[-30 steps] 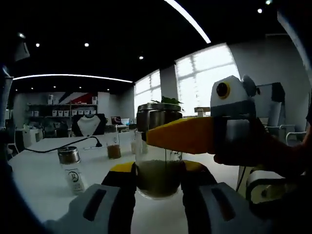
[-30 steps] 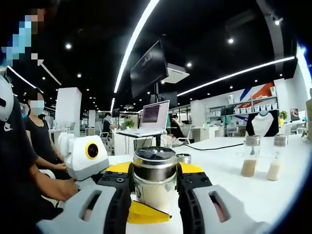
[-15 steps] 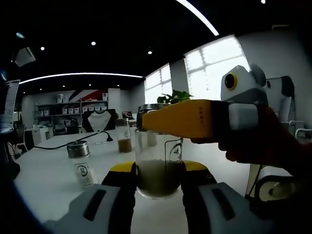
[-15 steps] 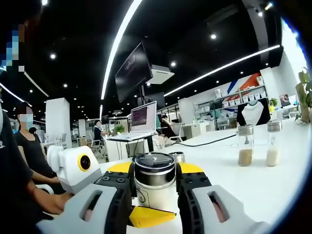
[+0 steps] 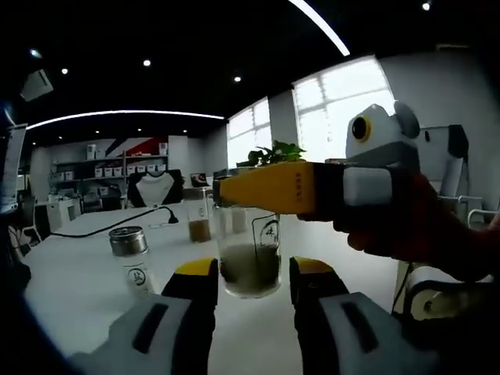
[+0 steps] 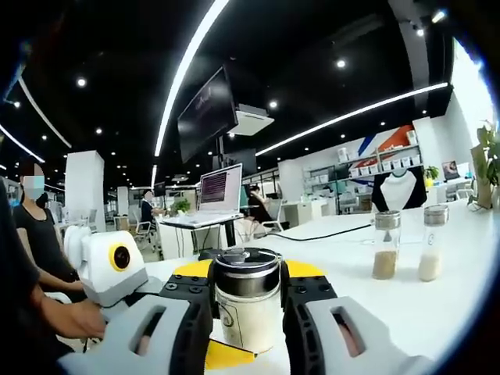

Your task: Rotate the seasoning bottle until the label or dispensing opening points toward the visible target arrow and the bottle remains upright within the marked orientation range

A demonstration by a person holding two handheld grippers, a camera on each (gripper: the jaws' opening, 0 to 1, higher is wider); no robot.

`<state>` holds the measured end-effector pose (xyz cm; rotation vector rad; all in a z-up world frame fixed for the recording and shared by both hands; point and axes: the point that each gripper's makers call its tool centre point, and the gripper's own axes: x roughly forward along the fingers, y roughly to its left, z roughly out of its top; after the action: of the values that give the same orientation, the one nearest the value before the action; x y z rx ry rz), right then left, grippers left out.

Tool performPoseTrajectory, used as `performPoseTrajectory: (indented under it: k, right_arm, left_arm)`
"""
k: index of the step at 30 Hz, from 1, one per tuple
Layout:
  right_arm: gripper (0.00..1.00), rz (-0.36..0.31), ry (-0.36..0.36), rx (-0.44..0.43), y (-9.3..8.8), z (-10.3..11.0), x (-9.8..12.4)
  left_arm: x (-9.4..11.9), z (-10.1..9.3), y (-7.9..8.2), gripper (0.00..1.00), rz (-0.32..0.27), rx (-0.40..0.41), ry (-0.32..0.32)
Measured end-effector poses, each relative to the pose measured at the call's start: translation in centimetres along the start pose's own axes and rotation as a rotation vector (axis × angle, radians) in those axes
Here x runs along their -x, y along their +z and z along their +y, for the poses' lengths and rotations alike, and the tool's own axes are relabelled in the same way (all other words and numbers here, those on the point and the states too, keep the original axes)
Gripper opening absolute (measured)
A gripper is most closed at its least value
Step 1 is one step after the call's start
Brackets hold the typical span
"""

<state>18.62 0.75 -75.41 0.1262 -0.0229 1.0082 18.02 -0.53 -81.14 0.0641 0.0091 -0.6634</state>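
while the right gripper is clamping the bottle upright, the left gripper is sitting released; no arrow is showing, so alignment is unclear.

The left claw has grey jaws with dark slots and yellow pads edged in black. Between them stands a clear glass seasoning bottle holding dull olive-green grains, a small dark mark printed on its side. The right claw crosses it as a yellow jaw joined to a white and grey body. In the right gripper view the bottle's lid is black on top with a shiny steel band. The desk is white. A small jar on it has a silver cap and a white label. Two bottles hold tan and pale cream powder under silver caps. A black cable runs across the desk.
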Motion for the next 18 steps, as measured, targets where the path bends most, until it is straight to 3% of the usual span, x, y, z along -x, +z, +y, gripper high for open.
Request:
performPoseTrajectory:
  k: [6, 18]
  right_arm:
    - [0.3, 0.02, -0.032, 0.033, -0.4, -1.6, -0.7]
    - [0.3, 0.04, -0.104, 0.059, -1.4, -5.3, -2.8]
  left_arm:
    - [0.3, 0.6, -0.2, 0.45, 0.009, 0.0, 0.022]
    - [1.1, 1.7, -0.8, 0.67, 0.028, 0.024, 0.08]
